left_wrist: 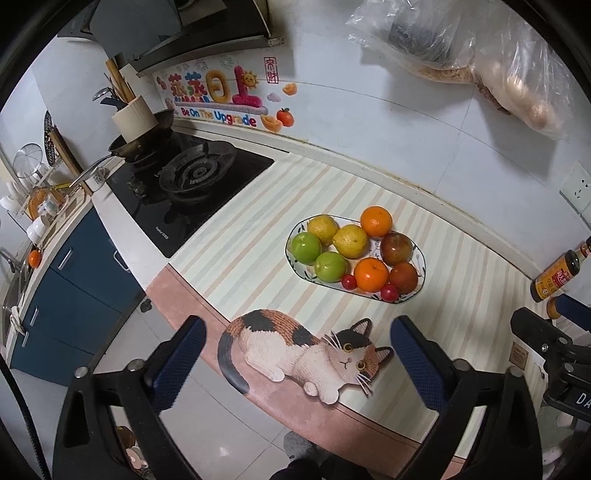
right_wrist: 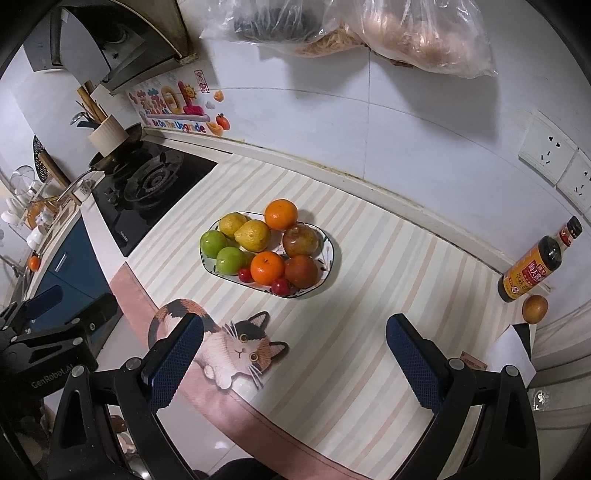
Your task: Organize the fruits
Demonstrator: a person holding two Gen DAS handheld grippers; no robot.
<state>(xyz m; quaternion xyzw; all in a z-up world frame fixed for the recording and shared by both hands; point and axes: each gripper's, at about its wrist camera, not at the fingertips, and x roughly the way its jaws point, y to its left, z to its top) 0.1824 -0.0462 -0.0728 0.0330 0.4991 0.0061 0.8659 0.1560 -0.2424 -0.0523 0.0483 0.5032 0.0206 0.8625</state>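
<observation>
An oval patterned plate [left_wrist: 419, 254] [right_wrist: 328, 254] sits on the striped mat and holds two lemons [left_wrist: 350, 240], two green apples [left_wrist: 306, 246], two oranges [left_wrist: 371, 274], two reddish-brown fruits [left_wrist: 396, 248] and two small red fruits [left_wrist: 389, 292]. A lone brown fruit [right_wrist: 535, 308] lies at the right beside a sauce bottle [right_wrist: 532, 271]. My left gripper [left_wrist: 297, 354] is open and empty, held above the counter's front edge over the cat picture. My right gripper [right_wrist: 295, 350] is open and empty, in front of the plate.
A gas hob [left_wrist: 192, 184] with a pan [left_wrist: 144, 144] lies to the left. Plastic bags [right_wrist: 406, 33] hang on the tiled wall behind. Wall sockets [right_wrist: 550, 151] are at the right. The other gripper shows at each view's edge [left_wrist: 550, 343].
</observation>
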